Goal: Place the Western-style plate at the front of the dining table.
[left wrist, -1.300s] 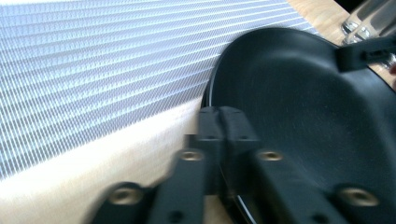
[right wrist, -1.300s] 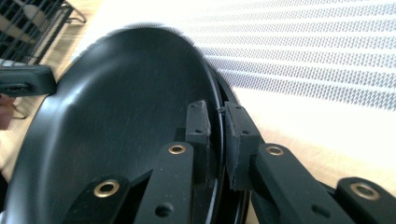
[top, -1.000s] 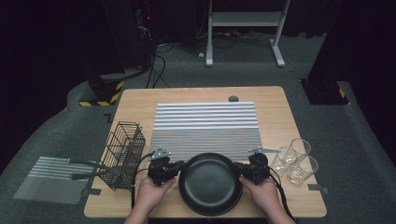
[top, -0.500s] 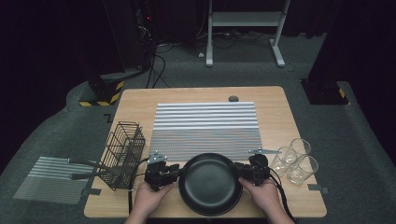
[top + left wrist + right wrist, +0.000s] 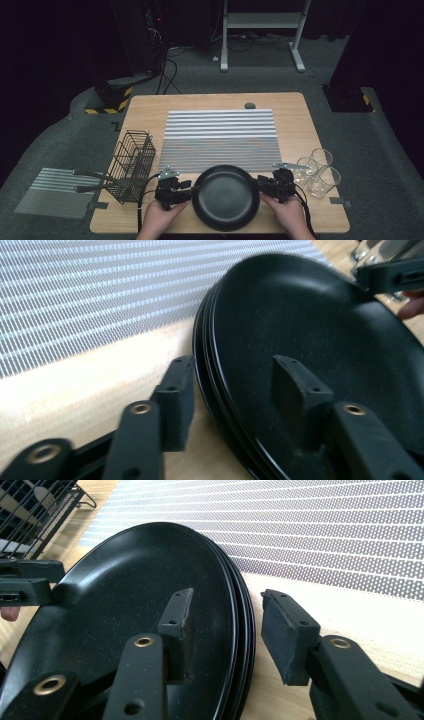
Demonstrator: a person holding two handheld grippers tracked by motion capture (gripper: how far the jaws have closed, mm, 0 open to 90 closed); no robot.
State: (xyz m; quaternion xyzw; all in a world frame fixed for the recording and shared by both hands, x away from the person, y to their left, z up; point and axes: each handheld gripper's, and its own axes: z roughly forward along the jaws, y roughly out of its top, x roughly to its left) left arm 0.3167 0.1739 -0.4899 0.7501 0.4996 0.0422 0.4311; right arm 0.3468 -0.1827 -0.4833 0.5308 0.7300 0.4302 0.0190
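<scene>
Both claws just opened, plates (image 5: 226, 197) rim between unclamped jaws

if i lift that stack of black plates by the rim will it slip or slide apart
The black plates look stiff, so they likely won't flex. Their glossy rims look slippery, so a pinch might slide. Several rims sit nested in the right gripper view, so lower plates could stay behind or shift, and the stack is probably heavy.

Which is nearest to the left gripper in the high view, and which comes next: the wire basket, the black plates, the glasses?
From the left gripper:
1. Black plates, their rim between its open jaws, just right of it.
2. Wire basket, to its left.
3. Glasses, beyond the plates, by the table's right edge.
</scene>
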